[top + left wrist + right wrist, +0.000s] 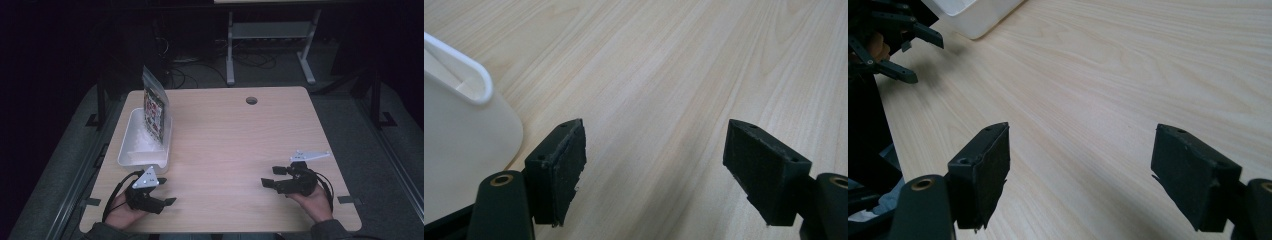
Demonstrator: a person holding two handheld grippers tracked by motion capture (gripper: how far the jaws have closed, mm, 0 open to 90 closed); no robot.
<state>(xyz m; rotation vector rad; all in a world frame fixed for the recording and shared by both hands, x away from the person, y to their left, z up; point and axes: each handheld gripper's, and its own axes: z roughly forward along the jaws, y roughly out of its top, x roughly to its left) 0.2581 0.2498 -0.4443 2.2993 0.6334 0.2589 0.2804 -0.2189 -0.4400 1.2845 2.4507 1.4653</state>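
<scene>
High view: left hand-held gripper (pixel 167 191) and right hand-held gripper (pixel 272 177) both wide open, empty, over pale wooden tabletop (pixel 235 135) — white rectangular plastic tub (pixel 131 147) with upright printed clear pouch (pixel 154 111) just beyond the left.

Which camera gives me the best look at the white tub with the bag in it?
The high view: it shows the whole white tub with the bag standing in it. The left gripper view catches just its rim and wall; the right gripper view, one corner.

Your high view is dim, black toward twelve o'clock; only the table (pixel 240 140) is lit (gripper views brighter, sharp, with soft shadows).
</scene>
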